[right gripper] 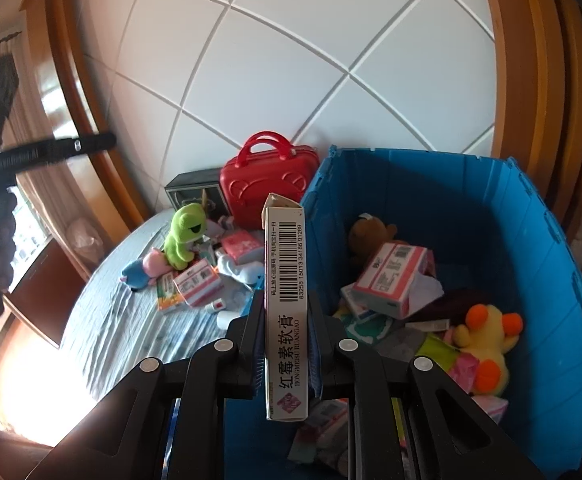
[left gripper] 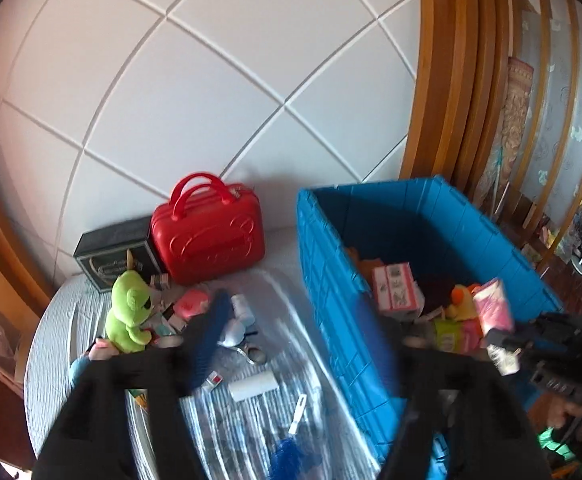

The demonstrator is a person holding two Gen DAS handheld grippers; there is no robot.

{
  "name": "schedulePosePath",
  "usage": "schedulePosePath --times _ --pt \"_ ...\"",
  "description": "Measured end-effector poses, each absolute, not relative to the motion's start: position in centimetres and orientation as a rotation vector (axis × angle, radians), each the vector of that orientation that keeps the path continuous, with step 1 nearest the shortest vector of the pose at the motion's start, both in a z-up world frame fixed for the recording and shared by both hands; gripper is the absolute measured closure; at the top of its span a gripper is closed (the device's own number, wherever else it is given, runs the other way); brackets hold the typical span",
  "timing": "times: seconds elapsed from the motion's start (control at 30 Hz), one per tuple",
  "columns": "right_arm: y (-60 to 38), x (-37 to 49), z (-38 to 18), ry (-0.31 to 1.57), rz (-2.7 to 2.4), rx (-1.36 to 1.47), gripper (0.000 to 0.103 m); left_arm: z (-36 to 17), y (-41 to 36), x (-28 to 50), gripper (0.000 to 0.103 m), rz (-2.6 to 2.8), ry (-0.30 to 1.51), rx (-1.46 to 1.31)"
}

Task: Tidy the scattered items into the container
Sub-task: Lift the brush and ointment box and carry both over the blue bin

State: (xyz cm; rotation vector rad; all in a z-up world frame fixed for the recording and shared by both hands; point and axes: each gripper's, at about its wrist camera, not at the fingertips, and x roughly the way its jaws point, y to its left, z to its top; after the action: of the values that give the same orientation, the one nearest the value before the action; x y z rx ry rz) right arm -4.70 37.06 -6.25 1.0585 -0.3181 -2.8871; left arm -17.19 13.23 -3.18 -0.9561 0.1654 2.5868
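Right wrist view is showing your right gripper (right gripper: 287, 344) clamping a slim white ointment box (right gripper: 286, 300) flat between its pads, the box's long axis running straight out along the fingers and its far end reaching over the near corner of the blue container (right gripper: 539, 240). The container's open mouth is lying ahead and to the right of the box, so you are looking at a short carry rightward before letting go; judging from this, the right hand is the nearer one for the drop. Inside, a yellow plush duck (right gripper: 487, 344) and a pink-and-white carton (right gripper: 391, 280) are already lying on the floor of it. Your left gripper (left gripper: 291, 344) is standing wide with nothing between its fingers, pointing toward the clutter on the striped bedspread (left gripper: 71, 312), where the green plush frog (left gripper: 129, 304) is sitting left of its fingers.
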Motion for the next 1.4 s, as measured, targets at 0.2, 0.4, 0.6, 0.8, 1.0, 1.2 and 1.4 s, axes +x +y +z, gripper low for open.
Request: schedulePosePath --times 0.2,0.4,0.6,0.8,1.0,1.2,1.4 --pt "37.0 -5.5 -6.9 -0.299 -2.852 1.101 0.085 -16.2 9.8 -16.7 0.005 2.467 0.169 -1.191" --pt "37.1 -6.4 -8.6 -0.282 -2.811 1.187 0.085 -28.5 10.3 -12.9 0.006 2.284 0.299 -1.374" --pt "37.1 -6.7 -9.7 -0.263 -2.793 1.241 0.085 -36.8 11.6 -9.6 0.011 2.132 0.326 -1.546" --pt "37.0 -6.6 -9.8 -0.264 -2.814 1.262 0.085 -41.4 11.9 -8.0 0.029 2.055 0.367 -1.663" --pt "36.5 -6.7 -10.3 -0.274 -2.815 1.282 0.085 -43.9 12.2 -6.6 0.064 1.986 0.429 -1.716" --pt "36.3 -7.1 -10.2 -0.275 -2.816 1.28 0.085 -43.8 11.7 -6.4 0.091 2.014 0.378 -1.726" --pt "35.9 -7.3 -10.1 -0.268 -2.812 1.262 0.085 -41.0 11.3 -7.2 0.093 2.089 0.339 -1.676"
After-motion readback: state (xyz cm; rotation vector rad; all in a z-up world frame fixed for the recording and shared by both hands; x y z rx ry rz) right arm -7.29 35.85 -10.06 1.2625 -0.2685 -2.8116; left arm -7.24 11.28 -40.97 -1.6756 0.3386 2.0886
